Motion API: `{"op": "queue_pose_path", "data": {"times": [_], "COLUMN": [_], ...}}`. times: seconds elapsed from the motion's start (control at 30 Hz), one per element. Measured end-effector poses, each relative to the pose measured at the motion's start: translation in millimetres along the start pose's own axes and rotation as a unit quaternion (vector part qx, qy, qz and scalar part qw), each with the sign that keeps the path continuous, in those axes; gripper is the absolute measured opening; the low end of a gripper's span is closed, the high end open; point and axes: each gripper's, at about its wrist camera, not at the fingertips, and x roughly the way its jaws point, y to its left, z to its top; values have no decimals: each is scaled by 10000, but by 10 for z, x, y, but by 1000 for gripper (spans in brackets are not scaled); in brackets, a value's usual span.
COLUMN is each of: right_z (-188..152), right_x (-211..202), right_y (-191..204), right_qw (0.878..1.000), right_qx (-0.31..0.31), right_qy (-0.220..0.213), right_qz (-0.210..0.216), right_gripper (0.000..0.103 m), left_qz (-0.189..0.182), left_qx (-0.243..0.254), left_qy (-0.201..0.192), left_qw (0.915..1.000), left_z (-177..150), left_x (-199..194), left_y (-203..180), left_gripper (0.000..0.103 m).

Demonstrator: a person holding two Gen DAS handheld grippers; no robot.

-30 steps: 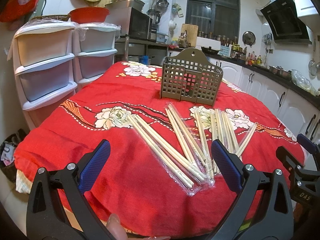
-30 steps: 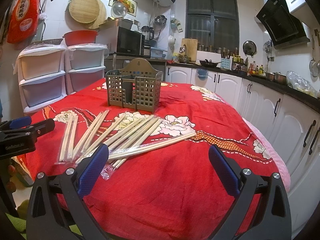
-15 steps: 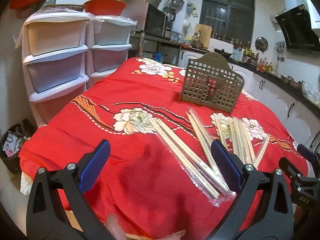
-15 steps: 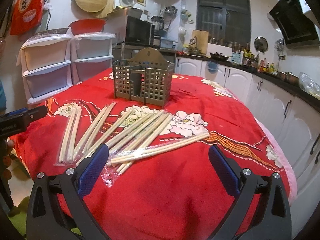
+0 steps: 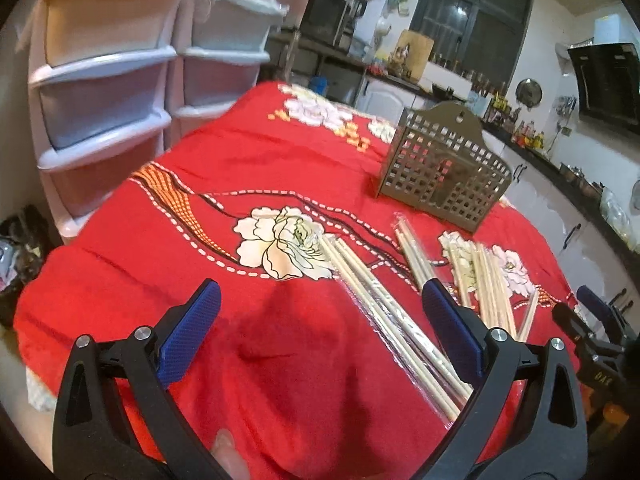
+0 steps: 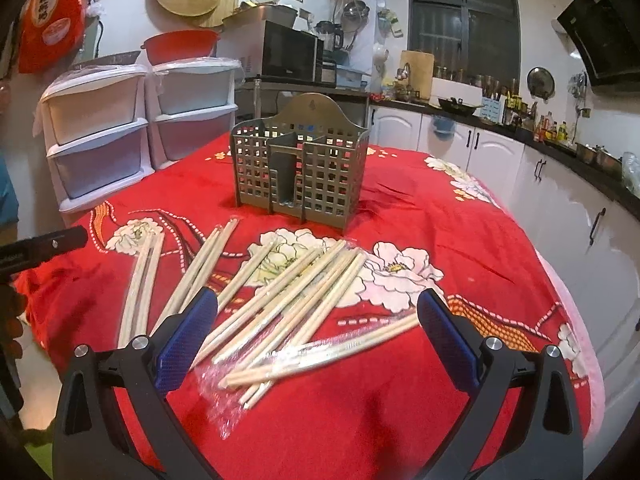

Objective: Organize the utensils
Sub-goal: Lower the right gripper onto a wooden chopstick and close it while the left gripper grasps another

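Pale wooden chopsticks (image 6: 280, 304), most in clear plastic sleeves, lie scattered on the red flowered cloth of the surface (image 6: 460, 216); none stands in the grey lattice utensil holder (image 6: 298, 172), whose visible compartments look empty, so the sorting seems not yet begun and every pair is left to move.

Going left to right: the left tool (image 5: 318, 332) hangs released, its blue pads wide apart over bare cloth, with one sleeved pair (image 5: 384, 312) passing just under its right-hand pad. Further to its right lie more pairs, and beyond them, ahead and to the right, the holder. The right tool (image 6: 316, 330) is likewise spread and holds nothing; the main fan of chopsticks lies between and just ahead of its pads, the holder straight ahead, well beyond.

Around the surface is a lived-in kitchen: white plastic drawer towers (image 6: 100, 140) at the left, a microwave (image 6: 290, 56) behind, a dark window (image 6: 464, 20), then white cabinets (image 6: 560, 184) under a cluttered dark worktop.
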Motion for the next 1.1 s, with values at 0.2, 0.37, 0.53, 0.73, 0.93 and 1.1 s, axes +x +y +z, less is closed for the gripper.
{"op": "queue_pose_path", "data": {"times": [0.2, 0.37, 0.53, 0.73, 0.93, 1.1], "right_z": [132, 210, 249, 234, 232, 273], "right_x": [205, 410, 637, 977, 1272, 1460], "right_y": [-119, -270, -416, -537, -605, -566], "right_qw": [9998, 9986, 9957, 9875, 9798, 9764], "right_qx": [84, 264, 415, 616, 742, 694], "right_qy": [191, 463, 811, 1409, 1804, 1995], "right_qz": [66, 58, 168, 339, 435, 440], "right_gripper": [97, 97, 81, 43, 33, 33], "left_qz": [-267, -560, -741, -779, -695, -654], "left_qx": [-64, -133, -239, -517, -431, -335], "left_qy": [457, 752, 1168, 1389, 1462, 1507], "left_qw": [9986, 9955, 9901, 9859, 9859, 9858], "left_z": [85, 161, 200, 241, 285, 320], "left_x": [268, 459, 690, 874, 937, 990], "left_y": [7, -44, -46, 91, 114, 135], "left_gripper": [84, 63, 48, 33, 24, 20]}}
